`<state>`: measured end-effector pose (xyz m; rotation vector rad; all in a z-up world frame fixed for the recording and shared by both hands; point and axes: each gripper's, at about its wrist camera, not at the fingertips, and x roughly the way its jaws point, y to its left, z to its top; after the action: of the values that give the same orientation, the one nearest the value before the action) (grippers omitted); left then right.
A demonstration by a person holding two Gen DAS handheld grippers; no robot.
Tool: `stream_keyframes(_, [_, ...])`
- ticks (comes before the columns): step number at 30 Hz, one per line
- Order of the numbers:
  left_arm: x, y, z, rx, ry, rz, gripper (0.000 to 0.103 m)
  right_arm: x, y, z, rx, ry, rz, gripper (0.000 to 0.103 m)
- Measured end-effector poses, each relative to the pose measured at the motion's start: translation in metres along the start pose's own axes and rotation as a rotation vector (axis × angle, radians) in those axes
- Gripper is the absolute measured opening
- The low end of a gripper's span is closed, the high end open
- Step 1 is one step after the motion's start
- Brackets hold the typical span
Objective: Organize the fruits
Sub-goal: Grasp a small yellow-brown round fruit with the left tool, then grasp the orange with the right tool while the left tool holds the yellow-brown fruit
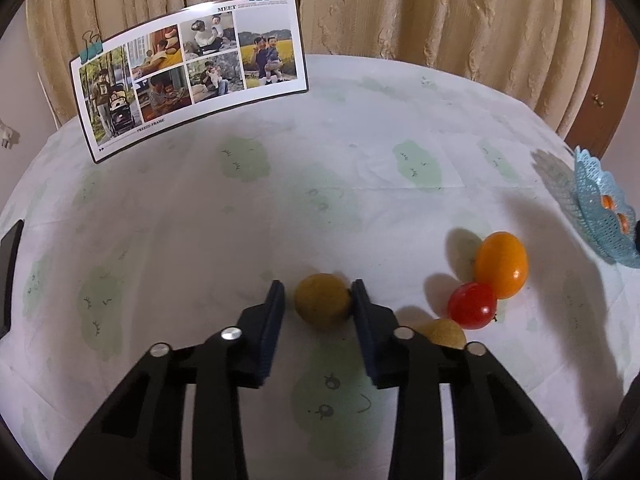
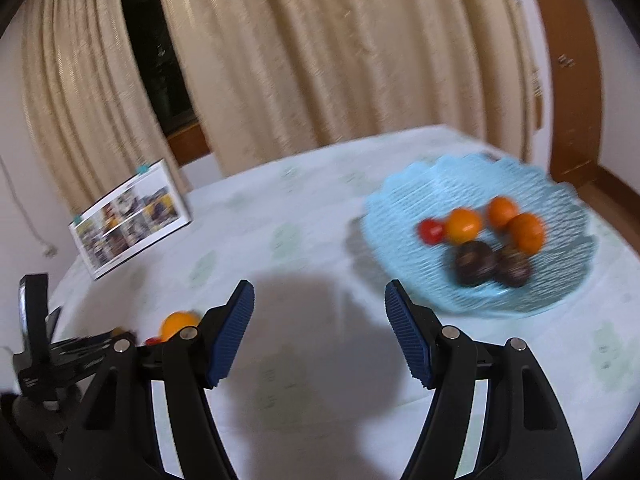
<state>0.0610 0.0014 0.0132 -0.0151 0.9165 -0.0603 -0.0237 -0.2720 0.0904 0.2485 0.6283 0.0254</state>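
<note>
A: Hand-held gripper, left: jaws partly closed around a yellow-brown fruit on the bench; one pad touches it, grip not confirmed. Right hand-held gripper: wide open, empty.

B: Progress?

A: Judged roughly half done. Six fruits lie in the blue basket, near the bench's right edge. Loose near the front edge: an orange fruit, a red tomato, another yellow-brown fruit.

B: Obstructions?

A: A clipped photo sheet stands at the far-left edge, well apart. The loose fruits crowd together.
</note>
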Motion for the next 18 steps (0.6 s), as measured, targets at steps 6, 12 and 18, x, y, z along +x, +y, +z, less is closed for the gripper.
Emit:
stream_keyframes(6, [-0.011, 0.003, 0.002, -0.014, -0.033, -0.005, 0.029, 0.031, 0.028, -0.003, 0.006, 0.147, 0.133, 0.07])
stream_keyframes(12, [-0.022, 0.006, 0.002, -0.017, -0.064, -0.012, 0.029, 0.06, 0.066, -0.004, -0.015, 0.252, 0.211, 0.07])
stream_keyframes(18, [-0.028, 0.012, 0.003, -0.036, -0.08, -0.028, 0.029, 0.086, 0.097, -0.006, -0.049, 0.315, 0.243, 0.07])
